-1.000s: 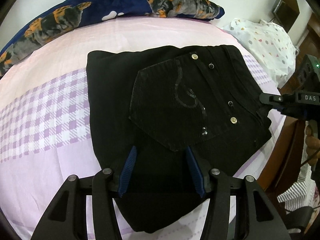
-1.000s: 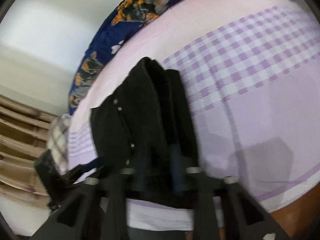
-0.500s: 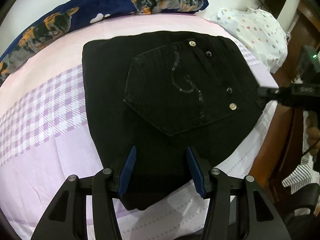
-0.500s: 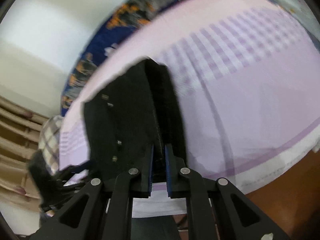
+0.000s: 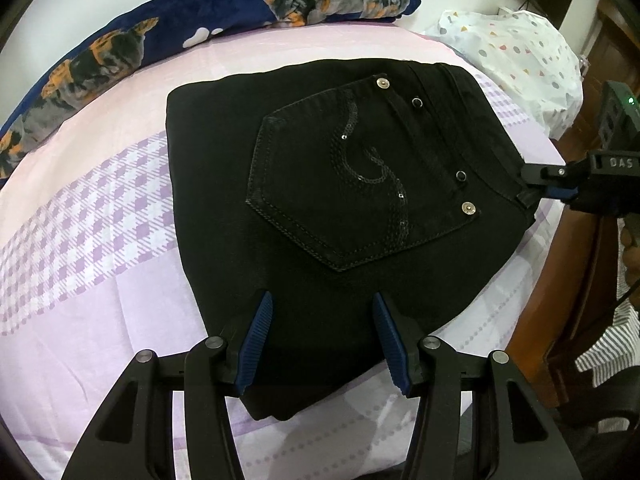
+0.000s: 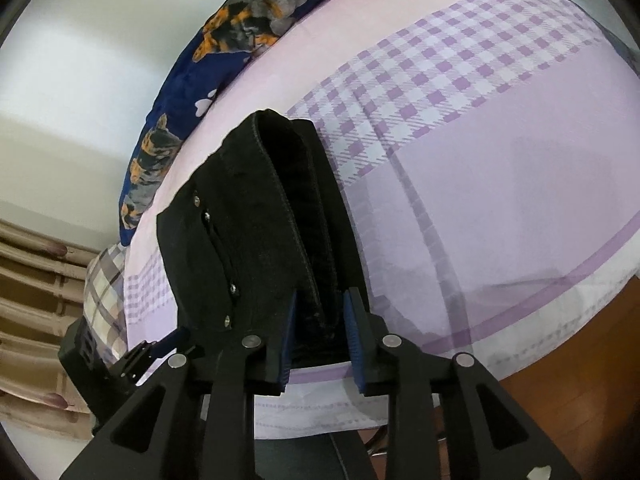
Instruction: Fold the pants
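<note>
The left gripper [image 5: 322, 334] hovers over the near end of the folded black pants [image 5: 320, 184], its blue pads standing apart about halfway with nothing pinched between them; the cloth lies flat beneath them. The right gripper [image 6: 318, 334] is at the waistband [image 6: 280, 208] end of the pants, by the bed's side edge. Its jaws have just been opening, and the thick folded edge sits in the gap between the pads without being squeezed, so the grip is released.

The pants rest folded into a compact stack on the pink and lilac checked bedsheet [image 5: 80, 208], close to the bed's near edge, back pocket [image 5: 344, 184] facing up with its sequin swirl and metal rivets showing. Beyond them, along the far edge of the bed, lies a navy blanket [image 5: 120, 52] printed with dogs. At the far right corner sits a white dotted pillow [image 5: 516, 48].
</note>
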